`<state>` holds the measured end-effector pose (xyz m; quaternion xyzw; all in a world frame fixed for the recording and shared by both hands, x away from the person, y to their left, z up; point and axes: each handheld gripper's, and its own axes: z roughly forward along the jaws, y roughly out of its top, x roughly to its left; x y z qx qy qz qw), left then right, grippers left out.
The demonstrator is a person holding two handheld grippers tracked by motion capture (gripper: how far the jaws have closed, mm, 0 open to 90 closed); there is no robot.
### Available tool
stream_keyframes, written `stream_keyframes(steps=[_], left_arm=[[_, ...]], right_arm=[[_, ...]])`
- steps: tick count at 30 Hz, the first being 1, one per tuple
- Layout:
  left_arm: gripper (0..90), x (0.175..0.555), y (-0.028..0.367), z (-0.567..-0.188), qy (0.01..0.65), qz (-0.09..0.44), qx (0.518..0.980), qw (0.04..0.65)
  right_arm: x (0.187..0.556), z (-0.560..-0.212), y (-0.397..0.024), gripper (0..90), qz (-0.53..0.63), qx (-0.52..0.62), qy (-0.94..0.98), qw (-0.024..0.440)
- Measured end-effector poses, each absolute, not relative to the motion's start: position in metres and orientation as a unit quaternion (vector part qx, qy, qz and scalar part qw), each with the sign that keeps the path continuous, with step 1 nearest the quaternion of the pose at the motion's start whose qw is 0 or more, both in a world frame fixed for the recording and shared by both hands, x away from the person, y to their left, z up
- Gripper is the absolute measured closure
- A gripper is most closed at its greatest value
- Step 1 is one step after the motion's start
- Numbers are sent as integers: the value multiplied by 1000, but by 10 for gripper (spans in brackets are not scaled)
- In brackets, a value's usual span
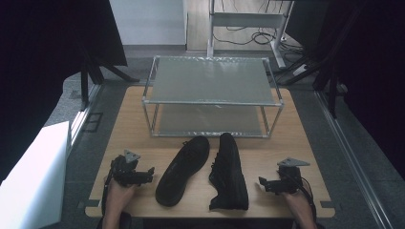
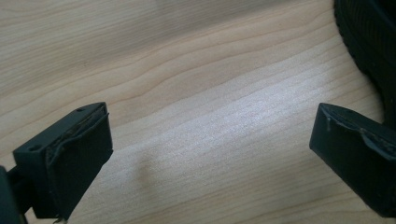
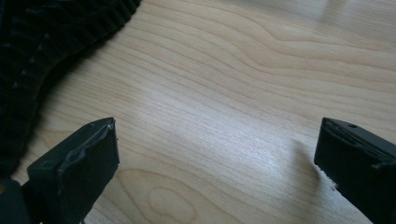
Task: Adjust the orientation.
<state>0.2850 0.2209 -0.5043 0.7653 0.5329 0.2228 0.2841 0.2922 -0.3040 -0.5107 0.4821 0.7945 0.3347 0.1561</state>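
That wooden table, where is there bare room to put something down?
Both rack shelves are bare, as are the table strips either side of the rack. The middle is crowded: two black shoes lie between the left tongs and right tongs.

No readable text, label, brand, number or sign appeared anywhere. The two black shoes (image 1: 203, 169), the metal rack (image 1: 212, 95), the wooden table (image 1: 296, 143) and the white box (image 1: 33, 176) at the left carried no lettering that could be made out.
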Motion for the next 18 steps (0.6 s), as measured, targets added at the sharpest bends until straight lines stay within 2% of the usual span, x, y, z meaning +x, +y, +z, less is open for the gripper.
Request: stream_keyframes(steps=[10,18], left_arm=[[0,284,227,-500,537,231,744,324],[0,285,225,-499,537,230,748,315]], right_arm=[[292,-509,-306,8,349,483,788,157],[292,-510,-306,17,350,481,789,152]])
